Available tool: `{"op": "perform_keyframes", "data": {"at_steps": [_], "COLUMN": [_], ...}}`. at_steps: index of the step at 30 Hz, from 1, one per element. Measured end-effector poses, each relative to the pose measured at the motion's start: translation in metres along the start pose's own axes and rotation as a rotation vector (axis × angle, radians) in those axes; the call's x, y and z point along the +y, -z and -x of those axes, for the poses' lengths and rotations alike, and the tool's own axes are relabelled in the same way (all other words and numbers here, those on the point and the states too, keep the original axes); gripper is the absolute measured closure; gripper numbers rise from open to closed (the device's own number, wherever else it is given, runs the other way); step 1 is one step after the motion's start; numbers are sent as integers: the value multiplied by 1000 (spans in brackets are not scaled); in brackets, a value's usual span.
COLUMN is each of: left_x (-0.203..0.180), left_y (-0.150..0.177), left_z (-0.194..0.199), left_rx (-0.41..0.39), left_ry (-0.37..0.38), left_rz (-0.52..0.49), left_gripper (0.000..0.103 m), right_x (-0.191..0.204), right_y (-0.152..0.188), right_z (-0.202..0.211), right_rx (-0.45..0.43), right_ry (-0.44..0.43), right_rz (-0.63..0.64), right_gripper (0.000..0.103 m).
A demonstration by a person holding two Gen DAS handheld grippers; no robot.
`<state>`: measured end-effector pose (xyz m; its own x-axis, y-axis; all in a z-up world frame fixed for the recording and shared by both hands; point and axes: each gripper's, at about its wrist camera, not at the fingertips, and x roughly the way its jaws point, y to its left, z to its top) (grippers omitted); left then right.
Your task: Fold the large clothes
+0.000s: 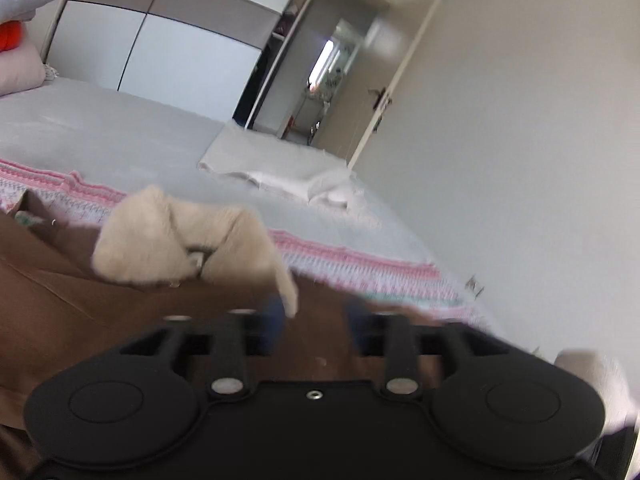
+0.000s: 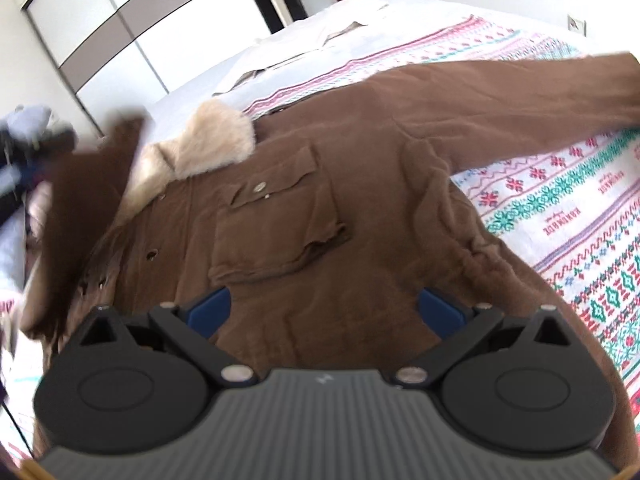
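A brown jacket with a cream fur collar lies front up on a patterned blanket on the bed. One sleeve stretches out to the right. My right gripper is open just above the jacket's lower front, below the chest pocket. In the left wrist view my left gripper is open and blurred, low over the brown jacket beside the fur collar. At the left of the right wrist view the jacket's other side is lifted and blurred.
The blanket's pink edge lies over a grey bed sheet. A folded white cloth lies further back on the bed. Pillows are stacked at the far left. A wardrobe and an open door stand behind.
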<state>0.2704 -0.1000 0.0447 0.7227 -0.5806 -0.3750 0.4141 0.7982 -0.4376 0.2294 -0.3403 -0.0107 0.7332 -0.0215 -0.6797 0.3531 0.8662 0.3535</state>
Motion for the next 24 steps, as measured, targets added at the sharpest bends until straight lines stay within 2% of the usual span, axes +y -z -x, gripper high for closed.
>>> {"op": "perform_keyframes", "data": {"at_steps": [1, 4, 6, 10, 12, 14, 17, 19, 21, 22, 24], "left_x": [4, 24, 40, 92, 117, 144, 178, 194, 201, 202, 201], "left_y": [4, 13, 17, 23, 32, 44, 57, 62, 65, 66, 65], "left_z": [7, 34, 51, 90, 102, 111, 121, 120, 111, 110, 97], "left_rx": [-6, 0, 0, -7, 9, 64, 125, 158, 174, 175, 170], "left_ry": [-6, -49, -140, -346, -455, -507, -540, -527, -493, -474, -456], "left_rz": [-14, -28, -72, -199, -283, -333, -358, -331, -311, -308, -316], "left_gripper": [35, 33, 33, 33, 33, 33, 33, 33, 33, 33, 33], "right_x": [-3, -9, -8, 0, 11, 24, 41, 47, 48, 49, 54], "right_y": [-1, -5, -6, -7, -7, -8, -7, -5, 2, 5, 7], "right_z": [0, -2, -2, -5, -10, -16, -33, -51, -71, -78, -82], "right_rx": [-1, 0, -6, 3, 10, 10, 45, 109, 192, 206, 176], "right_ry": [-4, -27, -46, -154, -208, -244, -328, -369, -413, -420, -401], "right_rz": [-16, -69, -81, -105, -102, -88, -102, -147, -259, -301, -302], "right_gripper": [1, 1, 1, 3, 10, 17, 24, 25, 24, 22, 20]}}
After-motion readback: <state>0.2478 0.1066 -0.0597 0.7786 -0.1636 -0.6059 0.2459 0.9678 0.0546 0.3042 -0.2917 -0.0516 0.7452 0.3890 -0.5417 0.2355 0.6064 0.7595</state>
